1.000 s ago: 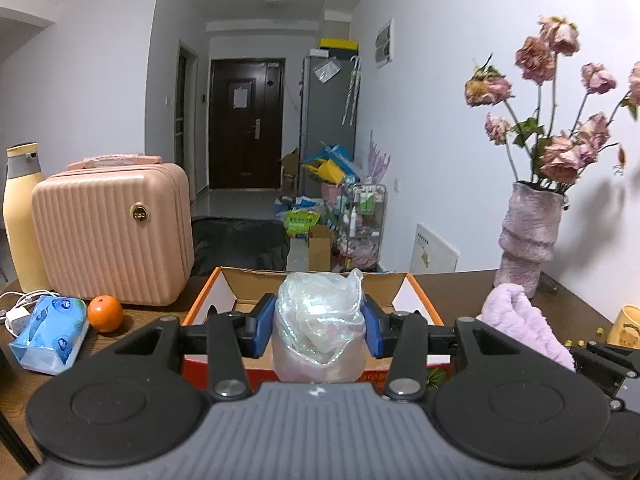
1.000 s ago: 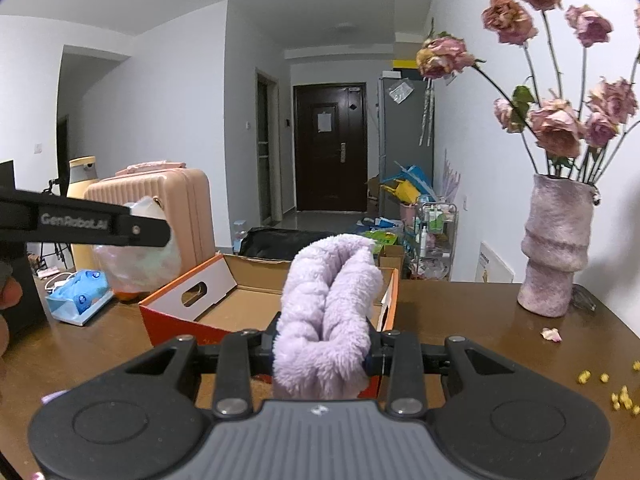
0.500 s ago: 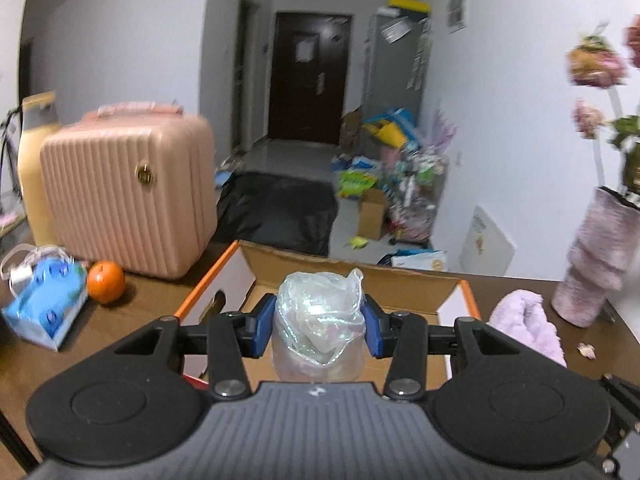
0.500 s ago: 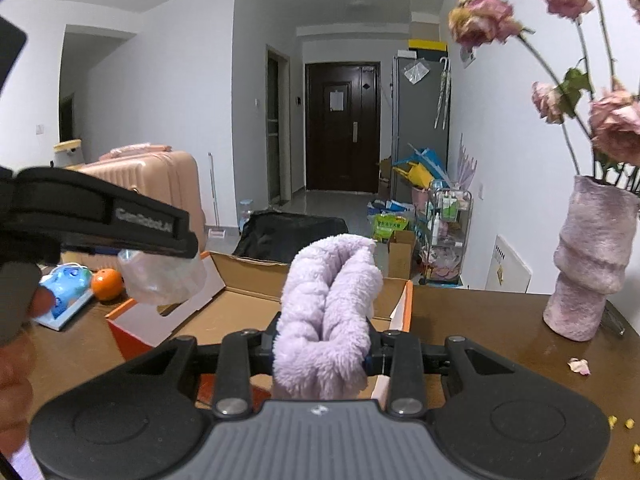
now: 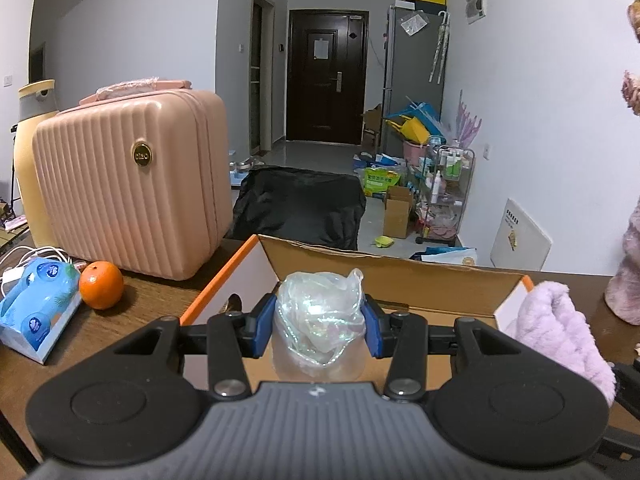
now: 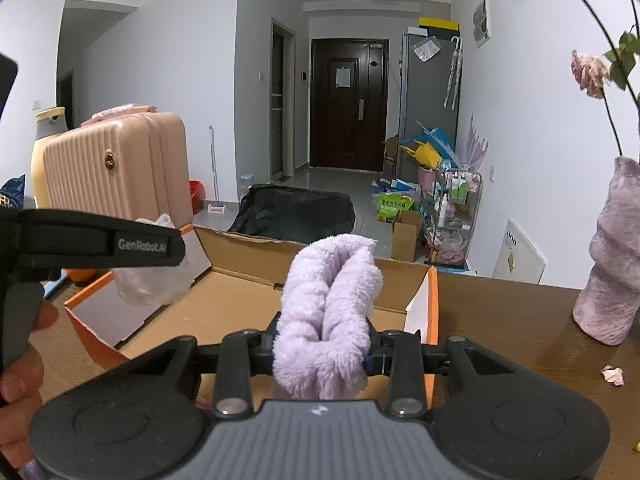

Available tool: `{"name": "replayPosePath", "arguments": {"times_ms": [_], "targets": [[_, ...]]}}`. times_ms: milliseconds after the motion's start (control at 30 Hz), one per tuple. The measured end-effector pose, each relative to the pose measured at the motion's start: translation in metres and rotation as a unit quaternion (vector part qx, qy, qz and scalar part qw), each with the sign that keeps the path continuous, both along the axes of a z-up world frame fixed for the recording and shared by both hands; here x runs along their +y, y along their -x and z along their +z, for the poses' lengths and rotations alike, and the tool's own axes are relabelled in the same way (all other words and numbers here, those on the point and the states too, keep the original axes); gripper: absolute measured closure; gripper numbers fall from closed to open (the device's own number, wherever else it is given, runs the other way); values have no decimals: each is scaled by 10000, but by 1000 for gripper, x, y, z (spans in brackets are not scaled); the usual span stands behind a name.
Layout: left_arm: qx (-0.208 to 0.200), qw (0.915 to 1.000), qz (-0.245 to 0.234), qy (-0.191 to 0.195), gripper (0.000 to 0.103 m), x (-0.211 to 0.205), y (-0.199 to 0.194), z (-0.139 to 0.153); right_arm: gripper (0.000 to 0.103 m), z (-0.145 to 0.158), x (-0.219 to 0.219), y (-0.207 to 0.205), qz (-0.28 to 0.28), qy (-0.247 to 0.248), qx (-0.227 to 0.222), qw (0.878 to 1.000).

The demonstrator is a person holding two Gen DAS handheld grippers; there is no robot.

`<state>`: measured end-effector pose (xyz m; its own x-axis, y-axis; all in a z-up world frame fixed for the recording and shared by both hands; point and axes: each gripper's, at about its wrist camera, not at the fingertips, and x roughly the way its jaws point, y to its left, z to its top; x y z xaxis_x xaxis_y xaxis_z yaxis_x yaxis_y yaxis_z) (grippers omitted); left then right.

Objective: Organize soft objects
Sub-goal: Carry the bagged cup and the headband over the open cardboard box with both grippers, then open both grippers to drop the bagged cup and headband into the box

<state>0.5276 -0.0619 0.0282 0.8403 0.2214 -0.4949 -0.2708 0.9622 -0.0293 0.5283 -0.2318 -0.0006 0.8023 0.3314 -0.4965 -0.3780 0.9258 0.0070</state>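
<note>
My left gripper [image 5: 318, 330] is shut on a crumpled clear plastic bag [image 5: 320, 320] and holds it over the open orange cardboard box [image 5: 384, 276]. The bag also shows in the right wrist view [image 6: 150, 280], hanging above the box's left side. My right gripper [image 6: 322, 354] is shut on a fluffy lilac towel [image 6: 330, 312] and holds it above the box's near right part [image 6: 432, 304]. The towel also shows in the left wrist view [image 5: 556, 332], at the right.
A pink ribbed suitcase [image 5: 128, 192], a yellow bottle [image 5: 32, 120], an orange [image 5: 101, 285] and a blue tissue pack [image 5: 38, 308] stand left of the box. A purple vase [image 6: 612, 272] with dried roses stands at the right. A petal [image 6: 612, 374] lies on the brown table [image 6: 512, 320].
Both grippers have moved forward over the box, the bag and the towel still in them. The vase has slid toward the right edge of both views.
</note>
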Motion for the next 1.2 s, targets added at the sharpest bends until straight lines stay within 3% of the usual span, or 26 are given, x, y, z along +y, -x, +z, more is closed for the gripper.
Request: {"name": "replayPosePath", "arguments": {"times_ms": [433,567,633,700,733,767,833,1200], "targets": [[129,9999,10,-98,58,11,-14,-30,69,-20,-1,-18,42,-106,182,9998],[102,9999,-59,-115,55,8,-13,-31,55,-24,2,-21,45,-50,194,9998],[77,9999,-53,-108,39,9,-12,-31,50,-24,4,-21,9,-31,181,9998],[3,9999,-27,-152,28,7,-10,-31,39,-24,4,-21,-12,-3,185,9998],[-27,9998,11,-198,21,7,-9,-31,27,-24,3,-21,-29,-10,189,9998],[-69,9997,40,-223,19,6,-7,-32,16,-23,2,-20,-54,-19,185,9998],[-140,9996,69,-240,15,6,-4,-31,8,-23,0,-19,-115,-25,133,9998],[-436,9975,214,-518,7,16,21,-34,3,-15,-18,-5,-315,-154,-51,9994]]}}
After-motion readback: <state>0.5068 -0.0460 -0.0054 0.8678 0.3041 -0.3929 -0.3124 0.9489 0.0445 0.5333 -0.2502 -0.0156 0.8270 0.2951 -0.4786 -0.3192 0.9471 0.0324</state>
